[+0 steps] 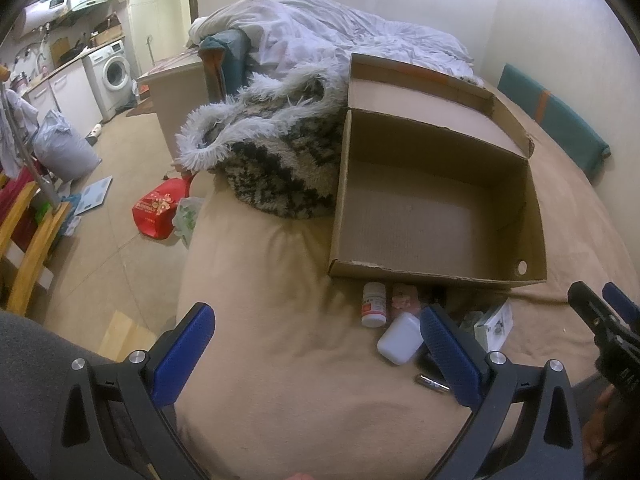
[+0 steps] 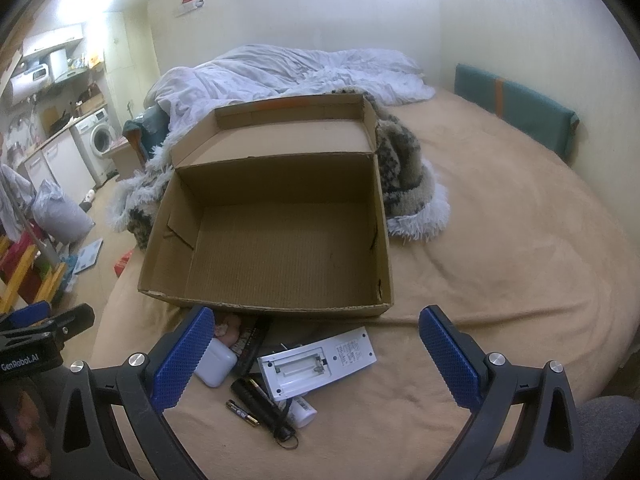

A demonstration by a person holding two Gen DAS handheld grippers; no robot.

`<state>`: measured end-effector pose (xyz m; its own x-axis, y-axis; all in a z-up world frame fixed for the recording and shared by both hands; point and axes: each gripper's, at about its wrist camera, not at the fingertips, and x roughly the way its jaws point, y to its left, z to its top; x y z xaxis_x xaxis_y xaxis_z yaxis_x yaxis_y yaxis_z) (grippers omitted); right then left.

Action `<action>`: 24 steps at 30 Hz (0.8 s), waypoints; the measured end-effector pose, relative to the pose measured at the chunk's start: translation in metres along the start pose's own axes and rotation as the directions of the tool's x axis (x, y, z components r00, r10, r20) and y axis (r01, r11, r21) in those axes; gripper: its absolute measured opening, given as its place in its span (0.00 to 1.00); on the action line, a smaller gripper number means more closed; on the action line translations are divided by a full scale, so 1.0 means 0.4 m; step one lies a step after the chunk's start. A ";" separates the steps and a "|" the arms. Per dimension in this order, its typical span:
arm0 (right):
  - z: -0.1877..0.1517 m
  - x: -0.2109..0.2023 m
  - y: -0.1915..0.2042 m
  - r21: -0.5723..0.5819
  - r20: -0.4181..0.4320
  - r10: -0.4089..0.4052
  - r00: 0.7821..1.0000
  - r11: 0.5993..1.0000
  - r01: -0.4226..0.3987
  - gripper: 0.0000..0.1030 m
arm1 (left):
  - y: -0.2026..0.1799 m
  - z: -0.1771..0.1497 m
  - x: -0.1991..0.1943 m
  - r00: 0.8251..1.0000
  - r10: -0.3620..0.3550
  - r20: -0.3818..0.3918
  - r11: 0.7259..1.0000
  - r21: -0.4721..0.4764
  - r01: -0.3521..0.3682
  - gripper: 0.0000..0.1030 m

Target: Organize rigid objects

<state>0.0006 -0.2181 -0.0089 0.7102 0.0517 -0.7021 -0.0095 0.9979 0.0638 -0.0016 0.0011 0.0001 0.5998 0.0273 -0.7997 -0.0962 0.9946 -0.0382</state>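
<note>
both grippers stand with fingers spread wide and nothing between them. left gripper [image 1: 318,344] hovers over bare bedsheet near the bed's left edge; right gripper [image 2: 318,344] hovers over the cluster of small items at the near side of the box.

bed [image 2: 500,240], tan sheet, carries everything. a white duvet [image 2: 288,72] is bunched at the far end, and a shaggy patterned blanket [image 1: 280,152] lies against the far and side walls of the box.

cardboard box [image 2: 276,248] sits open on the sheet, lid flap folded back, interior holding nothing visible. one near wall shows a round hole (seen in the left wrist view only).

task items lie loose on the sheet just in front of the box's near wall:
- white remote [image 2: 316,364], face down, battery compartment uncovered, the largest of the group.
- white rounded case [image 2: 216,362], just beside the right gripper's left finger.
- black pen-shaped object [image 2: 260,408] with a loop at its end, touching the remote's near corner.
- white bottle with red label [image 1: 374,306], lying with its base toward the box.
- small white cylinder [image 2: 302,412], partly under the remote.
- battery [image 2: 242,413], lying alone nearest the camera.
- a pink item and a dark printed item sit against the box wall; neither can be identified.
</note>
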 end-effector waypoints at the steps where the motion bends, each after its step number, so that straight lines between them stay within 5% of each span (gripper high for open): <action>1: 0.000 -0.001 -0.001 0.004 0.000 0.001 1.000 1.000 -0.001 1.00 | 0.001 0.000 0.000 1.000 0.000 0.000 1.000 0.001 0.000 0.99; 13: 0.011 0.006 -0.015 0.025 -0.026 0.026 0.999 0.999 -0.026 1.00 | -0.007 0.002 0.009 1.000 -0.003 -0.012 0.999 0.032 0.004 0.99; 24: 0.053 0.065 -0.004 0.039 -0.138 0.140 0.981 0.990 -0.136 1.00 | -0.013 0.016 0.032 0.999 0.028 -0.040 0.999 0.048 -0.026 0.99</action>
<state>0.0339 -0.2193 -0.0122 0.5978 0.1954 -0.7774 -0.0781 0.9794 0.1861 0.0115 -0.0032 -0.0062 0.5644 0.0507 -0.8240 -0.0732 0.9973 0.0112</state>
